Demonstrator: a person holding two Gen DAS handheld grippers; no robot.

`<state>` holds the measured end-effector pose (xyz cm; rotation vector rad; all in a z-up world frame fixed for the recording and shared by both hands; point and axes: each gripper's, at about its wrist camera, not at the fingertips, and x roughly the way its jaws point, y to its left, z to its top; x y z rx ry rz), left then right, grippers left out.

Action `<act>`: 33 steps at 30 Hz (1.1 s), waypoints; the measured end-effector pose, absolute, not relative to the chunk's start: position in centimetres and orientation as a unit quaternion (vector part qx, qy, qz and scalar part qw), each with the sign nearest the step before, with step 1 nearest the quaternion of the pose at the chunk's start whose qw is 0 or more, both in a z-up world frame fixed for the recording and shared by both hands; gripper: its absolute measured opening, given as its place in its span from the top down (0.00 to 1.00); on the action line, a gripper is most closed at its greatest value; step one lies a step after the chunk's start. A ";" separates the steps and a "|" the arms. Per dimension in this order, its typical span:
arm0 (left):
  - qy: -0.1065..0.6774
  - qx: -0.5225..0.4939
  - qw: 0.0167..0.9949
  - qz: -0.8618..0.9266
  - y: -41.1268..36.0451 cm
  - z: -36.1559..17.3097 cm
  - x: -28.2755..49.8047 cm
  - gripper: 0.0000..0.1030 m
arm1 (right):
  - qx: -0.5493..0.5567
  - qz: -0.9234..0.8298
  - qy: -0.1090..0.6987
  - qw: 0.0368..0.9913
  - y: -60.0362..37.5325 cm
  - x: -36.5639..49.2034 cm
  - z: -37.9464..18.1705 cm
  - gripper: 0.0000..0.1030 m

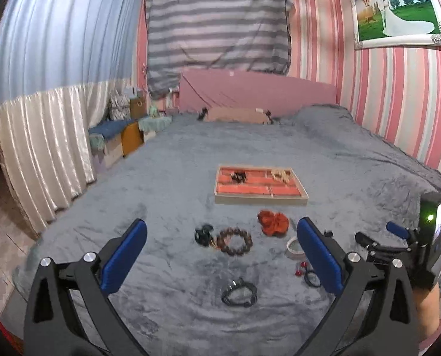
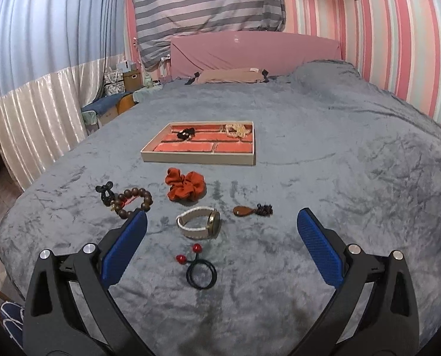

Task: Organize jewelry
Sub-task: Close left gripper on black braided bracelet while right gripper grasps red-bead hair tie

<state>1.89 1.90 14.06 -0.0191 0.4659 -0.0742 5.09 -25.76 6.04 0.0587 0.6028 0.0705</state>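
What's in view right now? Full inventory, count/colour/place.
jewelry tray: 1, beige rim, orange lining, mid-bed
black hair piece: 1, in tray, back-left compartment
cream hair piece: 1, in tray, back-right
scrunchie: 1, rust orange, before tray
bead bracelet: 1, brown wood, left
claw clip: 1, black, beside bracelet
watch: 1, white band, centre
brown pendant: 1, right of watch
hair tie: 1, black, red beads, nearest
black cord loop: 1, near left gripper
bed: grey blanket
left gripper: open
right gripper: open
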 end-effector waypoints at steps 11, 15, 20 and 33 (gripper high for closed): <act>0.333 -0.009 0.942 -0.040 2.9 -1.2 9.7 0.04 | 0.026 -0.001 0.355 0.934 -25.9 7.3 -4.3 0.16; 0.366 -0.004 0.930 -0.045 2.7 -4.7 11.7 0.04 | 0.033 -0.009 0.373 0.927 -26.5 8.7 -6.5 0.22; 0.389 0.007 0.920 -0.048 2.4 -7.4 12.9 0.04 | 0.032 -0.002 0.390 0.920 -26.1 9.6 -7.9 0.25; 0.418 0.034 0.903 -0.098 0.7 -10.3 14.4 0.17 | 0.015 0.007 0.425 0.905 -24.9 10.3 -10.0 0.34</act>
